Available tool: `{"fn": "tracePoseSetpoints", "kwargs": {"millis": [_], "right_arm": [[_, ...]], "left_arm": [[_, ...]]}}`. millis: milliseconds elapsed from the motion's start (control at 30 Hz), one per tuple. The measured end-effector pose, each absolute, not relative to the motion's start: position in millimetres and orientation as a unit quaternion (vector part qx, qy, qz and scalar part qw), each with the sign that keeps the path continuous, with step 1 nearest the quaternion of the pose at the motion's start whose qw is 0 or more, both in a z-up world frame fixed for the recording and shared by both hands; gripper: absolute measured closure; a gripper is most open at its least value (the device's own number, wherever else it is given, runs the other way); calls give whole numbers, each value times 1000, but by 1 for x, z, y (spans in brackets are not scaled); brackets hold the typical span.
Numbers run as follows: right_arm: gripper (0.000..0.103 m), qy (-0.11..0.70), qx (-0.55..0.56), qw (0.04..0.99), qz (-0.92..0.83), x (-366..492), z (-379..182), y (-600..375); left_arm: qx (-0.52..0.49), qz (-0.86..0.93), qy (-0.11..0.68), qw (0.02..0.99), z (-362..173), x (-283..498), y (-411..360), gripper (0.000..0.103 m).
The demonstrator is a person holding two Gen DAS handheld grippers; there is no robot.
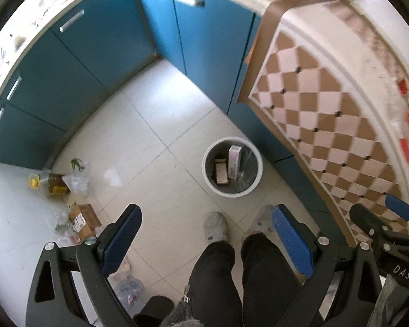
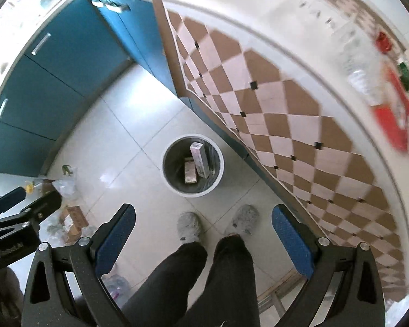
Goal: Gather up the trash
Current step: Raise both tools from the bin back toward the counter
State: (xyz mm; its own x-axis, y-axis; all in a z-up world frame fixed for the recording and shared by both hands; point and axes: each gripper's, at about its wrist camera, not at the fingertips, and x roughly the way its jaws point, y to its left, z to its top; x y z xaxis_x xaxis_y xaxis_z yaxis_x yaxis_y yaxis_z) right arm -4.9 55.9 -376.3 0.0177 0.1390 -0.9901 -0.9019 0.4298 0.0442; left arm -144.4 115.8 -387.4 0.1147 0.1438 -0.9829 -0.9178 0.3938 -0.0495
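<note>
White round bin [image 1: 232, 166] on tiled floor [image 1: 150, 125], two cartons inside. Left gripper [image 1: 205, 222] and right gripper [image 2: 203, 219]: jaws apart, empty, raised above bin. Cardboard box [image 1: 85, 220], oil bottle [image 1: 51, 183], plastic bags [image 1: 77, 179]: floor, beside blue cabinets [image 1: 76, 62].

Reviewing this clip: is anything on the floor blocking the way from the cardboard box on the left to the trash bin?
Nothing visible does. The cardboard box lies among plastic wrappers, and only bare tile separates it from the trash bin. The person's slippers stand nearer the camera, off that line. Both the left gripper and the right gripper are open and empty.
</note>
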Motion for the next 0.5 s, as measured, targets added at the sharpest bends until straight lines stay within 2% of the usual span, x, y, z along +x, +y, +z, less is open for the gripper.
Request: {"fn": "tracePoseSetpoints", "kwargs": {"millis": [267, 400, 433, 500], "right_arm": [[2, 566, -289, 638, 436, -11, -297, 26], [2, 572, -239, 651, 438, 6, -269, 14], [2, 572, -223, 657, 437, 13, -262, 10], [2, 571, -198, 669, 431, 31, -253, 2]], "left_arm": [[-333, 417, 486, 692, -313, -141, 103, 5], [-288, 409, 468, 729, -275, -114, 102, 5], [-275, 404, 465, 738, -266, -100, 102, 0], [-258, 392, 458, 755, -251, -77, 103, 0]]}}
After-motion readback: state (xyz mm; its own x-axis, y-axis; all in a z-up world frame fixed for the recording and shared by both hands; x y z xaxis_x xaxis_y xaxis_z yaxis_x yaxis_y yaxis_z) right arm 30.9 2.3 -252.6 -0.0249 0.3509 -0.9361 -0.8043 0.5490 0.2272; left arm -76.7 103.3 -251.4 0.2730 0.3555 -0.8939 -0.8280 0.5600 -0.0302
